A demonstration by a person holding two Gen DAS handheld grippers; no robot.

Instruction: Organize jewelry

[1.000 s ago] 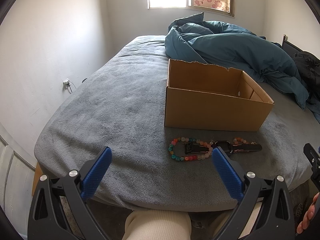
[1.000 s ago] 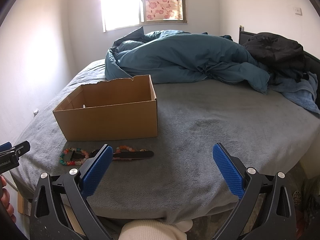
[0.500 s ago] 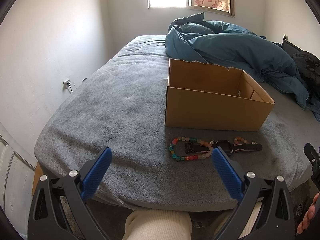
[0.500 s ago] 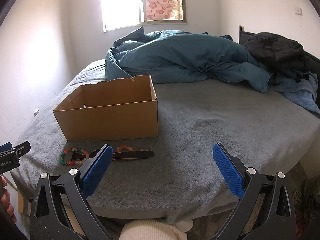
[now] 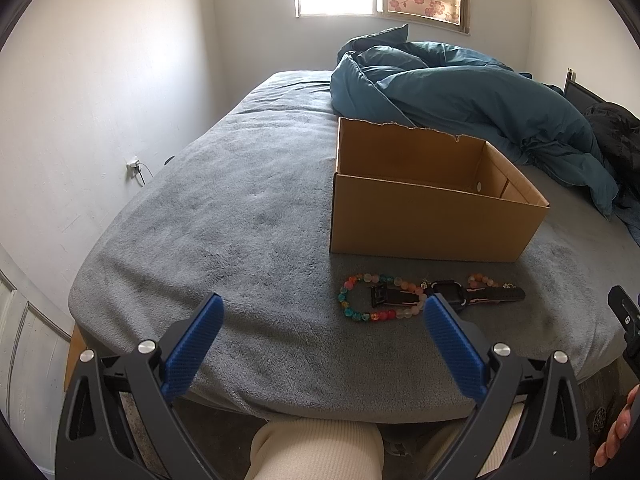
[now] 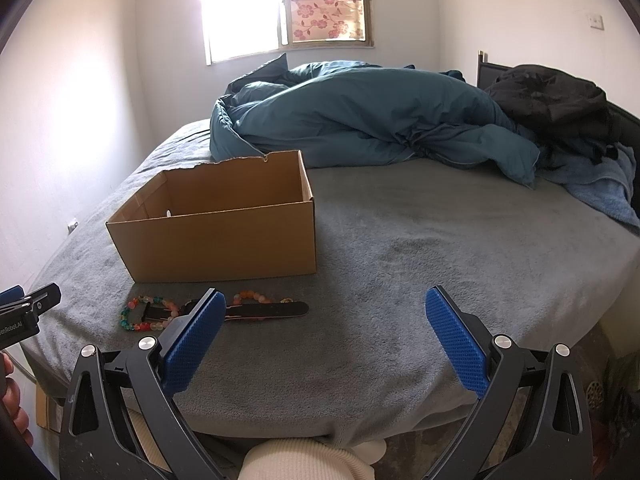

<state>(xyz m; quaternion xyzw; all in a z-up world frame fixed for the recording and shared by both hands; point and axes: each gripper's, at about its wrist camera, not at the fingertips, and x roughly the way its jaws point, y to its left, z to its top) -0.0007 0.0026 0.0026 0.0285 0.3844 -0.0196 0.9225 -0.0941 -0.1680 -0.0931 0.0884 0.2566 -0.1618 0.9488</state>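
A multicoloured beaded bracelet (image 5: 352,294) lies on the grey bed blanket in front of an open cardboard box (image 5: 424,216). A black watch (image 5: 456,298) lies across it, and a second, orange-pink bead string (image 5: 480,280) lies by the strap. The same items show in the right wrist view: the bracelet (image 6: 138,314), the watch strap (image 6: 272,310), the box (image 6: 224,236). My left gripper (image 5: 322,330) is open and empty, held near the bed's front edge, left of the jewelry. My right gripper (image 6: 322,330) is open and empty, right of the jewelry.
A crumpled teal duvet (image 6: 372,120) lies behind the box. A black jacket (image 6: 552,100) and a blue towel (image 6: 600,184) lie at the far right. The bed's front edge (image 6: 320,420) is just below the grippers. A wall (image 5: 100,100) runs along the left.
Both views have crept very slightly closer to the bed. The jewelry and the box have not moved, and both grippers stay open.
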